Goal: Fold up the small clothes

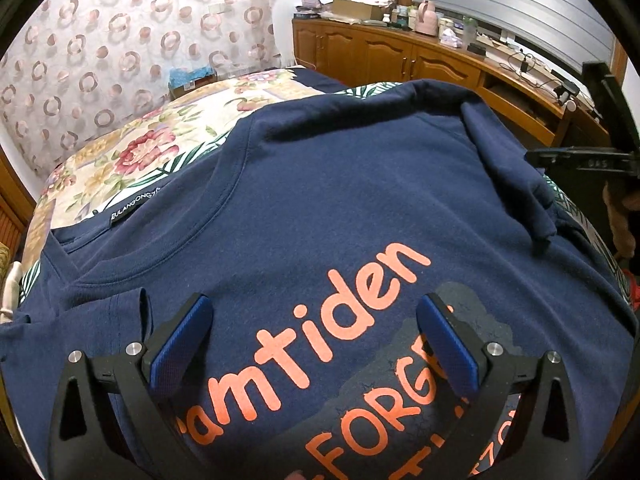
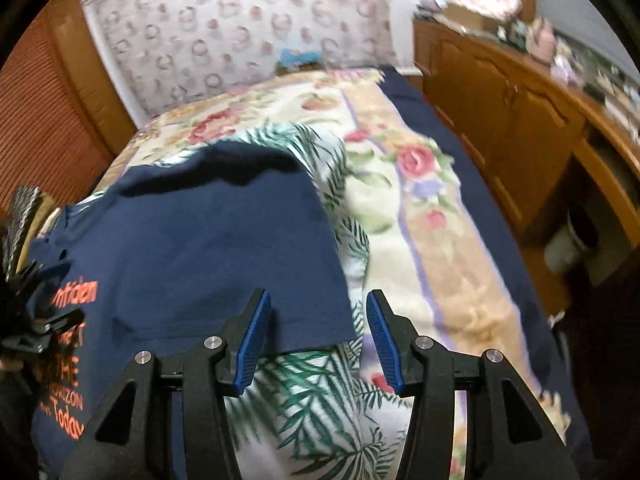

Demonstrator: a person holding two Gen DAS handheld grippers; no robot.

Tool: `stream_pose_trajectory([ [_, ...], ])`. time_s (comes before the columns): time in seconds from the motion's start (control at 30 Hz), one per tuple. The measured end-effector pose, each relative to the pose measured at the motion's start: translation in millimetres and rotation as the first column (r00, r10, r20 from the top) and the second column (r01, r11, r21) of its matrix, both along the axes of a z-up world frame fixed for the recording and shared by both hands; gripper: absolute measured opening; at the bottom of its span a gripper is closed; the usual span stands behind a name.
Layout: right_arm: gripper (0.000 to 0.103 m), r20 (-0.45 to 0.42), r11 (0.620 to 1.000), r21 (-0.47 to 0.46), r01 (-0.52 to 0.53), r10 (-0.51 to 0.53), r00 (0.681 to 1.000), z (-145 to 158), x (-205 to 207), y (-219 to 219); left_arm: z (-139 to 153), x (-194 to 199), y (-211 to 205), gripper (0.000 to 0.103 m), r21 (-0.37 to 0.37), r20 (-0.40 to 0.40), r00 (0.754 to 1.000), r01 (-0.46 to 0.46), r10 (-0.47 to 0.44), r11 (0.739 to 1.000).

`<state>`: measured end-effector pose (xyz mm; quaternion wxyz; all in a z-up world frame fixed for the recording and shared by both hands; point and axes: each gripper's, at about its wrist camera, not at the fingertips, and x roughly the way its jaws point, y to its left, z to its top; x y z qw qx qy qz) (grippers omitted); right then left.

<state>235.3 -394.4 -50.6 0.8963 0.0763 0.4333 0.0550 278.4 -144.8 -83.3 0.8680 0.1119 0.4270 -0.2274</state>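
A navy T-shirt (image 1: 320,208) with orange lettering lies front-up on the flowered bedspread (image 1: 132,148). Its collar points left in the left wrist view and one sleeve is folded over the body at the right (image 1: 504,160). My left gripper (image 1: 316,320) is open and empty, hovering over the printed chest. In the right wrist view the shirt (image 2: 224,248) fills the left side. My right gripper (image 2: 318,320) is open and empty, with the shirt's right edge between its blue pads (image 2: 252,336). The right gripper also shows in the left wrist view at the far right (image 1: 580,160).
A leaf-print cloth (image 2: 320,400) lies under the shirt on the bedspread (image 2: 420,208). A wooden cabinet (image 1: 400,56) with cluttered top runs along the bed's right side. A circle-patterned curtain (image 1: 120,40) hangs behind the bed. A slatted wooden door (image 2: 40,120) stands at left.
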Motion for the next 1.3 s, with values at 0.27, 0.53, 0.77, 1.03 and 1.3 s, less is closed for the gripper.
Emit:
stream_pose_trajectory([
  [0.27, 0.023, 0.001, 0.997, -0.012, -0.072, 0.072, 0.997, 18.4, 9.7, 4.8, 8.1, -3.2, 6.0, 0.102, -0.071, 0.017, 1.0, 0.016, -0.015, 0.997],
  [0.53, 0.005, 0.065, 0.988, -0.125, -0.095, 0.104, 0.992, 43.5, 4.2, 19.9, 45.7, -9.5, 33.5, 0.102, -0.158, 0.146, 0.989, -0.004, 0.028, 0.987],
  [0.77, 0.005, 0.181, 0.956, -0.111, -0.271, 0.288, 0.94, 87.1, -3.4, 81.7, 59.5, -3.0, 66.2, 0.102, -0.205, 0.172, 0.981, -0.053, 0.089, 0.977],
  [1.03, 0.04, 0.232, 0.911, -0.086, -0.403, 0.412, 0.881, 96.2, 23.9, 139.7, 49.4, 2.1, 85.5, 0.102, -0.239, 0.15, 0.981, -0.086, 0.124, 0.967],
  [1.3, 0.045, 0.123, 0.935, -0.106, -0.338, 0.349, 0.929, 62.2, 20.2, 124.2, 45.5, 1.9, 81.2, 0.102, -0.227, 0.145, 0.983, -0.081, 0.116, 0.97],
])
